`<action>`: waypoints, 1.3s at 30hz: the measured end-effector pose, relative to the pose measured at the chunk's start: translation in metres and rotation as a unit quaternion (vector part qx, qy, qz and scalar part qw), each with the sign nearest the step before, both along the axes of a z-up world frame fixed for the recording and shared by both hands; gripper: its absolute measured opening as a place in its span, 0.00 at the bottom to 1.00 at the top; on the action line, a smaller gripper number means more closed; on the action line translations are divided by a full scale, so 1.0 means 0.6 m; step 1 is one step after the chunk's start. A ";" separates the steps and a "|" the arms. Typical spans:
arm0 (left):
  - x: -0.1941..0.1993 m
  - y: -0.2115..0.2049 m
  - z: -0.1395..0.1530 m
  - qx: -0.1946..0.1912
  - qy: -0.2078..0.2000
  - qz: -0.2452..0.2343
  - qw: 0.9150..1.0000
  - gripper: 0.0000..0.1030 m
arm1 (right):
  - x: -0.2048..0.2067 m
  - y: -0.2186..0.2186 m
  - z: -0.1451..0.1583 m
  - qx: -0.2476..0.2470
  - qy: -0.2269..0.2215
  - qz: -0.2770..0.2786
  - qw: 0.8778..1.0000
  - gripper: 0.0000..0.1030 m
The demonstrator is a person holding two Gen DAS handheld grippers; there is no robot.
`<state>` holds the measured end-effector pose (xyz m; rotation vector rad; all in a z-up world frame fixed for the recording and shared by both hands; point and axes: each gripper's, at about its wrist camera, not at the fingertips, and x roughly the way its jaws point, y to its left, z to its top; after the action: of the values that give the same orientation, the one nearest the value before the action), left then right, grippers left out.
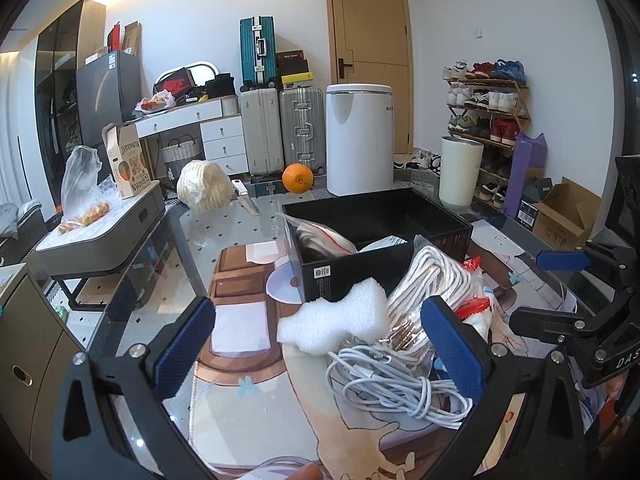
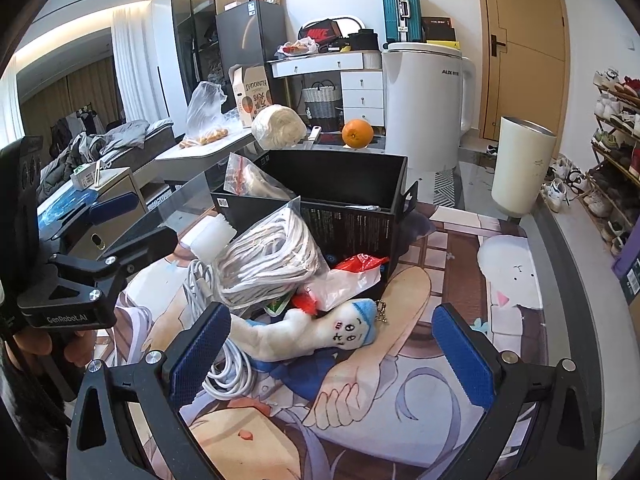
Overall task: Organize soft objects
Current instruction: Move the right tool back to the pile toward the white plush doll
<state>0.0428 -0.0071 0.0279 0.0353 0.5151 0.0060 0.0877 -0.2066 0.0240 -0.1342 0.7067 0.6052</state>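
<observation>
Hovering over a cluttered desk, two hand-held grippers hang spread wide, neither holding anything.

From the left wrist view, the left gripper frames a white foam piece and a loose coil of white cable, with a bagged bundle of white cord leaning against an open black box just behind. From the right wrist view, the right gripper sits above a small white plush toy with a blue cap, lying on the printed desk mat near the box's front corner, beside a crumpled red-and-clear plastic bag. An orange rests beyond the box.
</observation>
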 end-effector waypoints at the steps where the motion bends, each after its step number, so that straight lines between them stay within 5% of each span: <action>1: 0.001 0.000 -0.002 -0.001 0.001 -0.001 1.000 1.00 | 0.000 0.001 -0.001 0.000 0.001 0.000 1.000 0.99; 28: 0.004 0.012 -0.020 -0.003 0.008 0.000 1.000 1.00 | 0.035 0.026 -0.042 0.003 0.061 -0.018 0.998 0.99; 39: 0.010 0.017 -0.022 -0.006 0.003 0.008 1.000 1.00 | 0.063 0.038 -0.077 0.002 0.124 -0.033 0.992 0.99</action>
<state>0.0487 0.0034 0.0150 0.0198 0.5219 0.0181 0.1255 -0.1835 -0.0223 -0.0309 0.9464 0.5660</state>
